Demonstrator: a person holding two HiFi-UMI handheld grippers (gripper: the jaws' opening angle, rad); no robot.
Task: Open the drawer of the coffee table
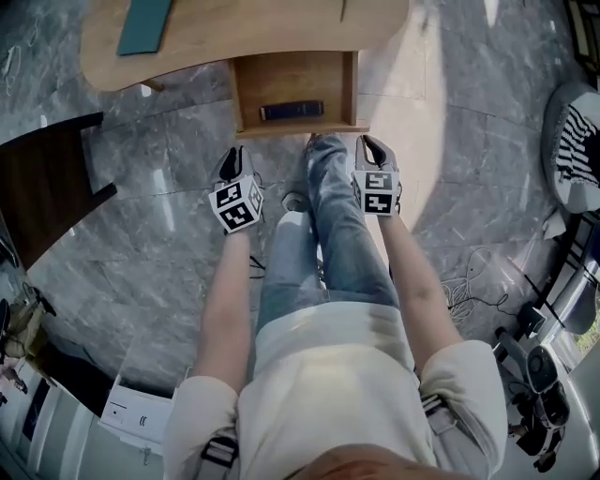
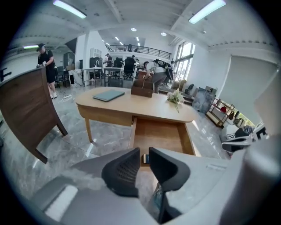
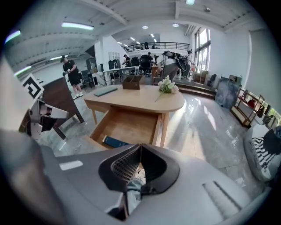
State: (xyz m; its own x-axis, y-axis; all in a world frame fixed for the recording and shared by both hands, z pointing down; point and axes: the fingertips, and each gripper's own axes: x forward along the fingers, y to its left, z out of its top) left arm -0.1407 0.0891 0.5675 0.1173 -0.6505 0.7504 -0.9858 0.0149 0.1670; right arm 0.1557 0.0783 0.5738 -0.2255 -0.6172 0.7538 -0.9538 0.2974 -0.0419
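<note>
Blue jeans stand between your two grippers. Your left gripper has its jaws nearly together, with a slim gap and nothing in it. Your right gripper has its jaws pressed together on nothing. Both hang just on the near side of the drawer, apart from it. That drawer stands pulled out of the wooden coffee table toward you, and a dark blue book lies by its near edge. Farther on, the tabletop carries a teal folder at the left, a brown box and white flowers at the right.
</note>
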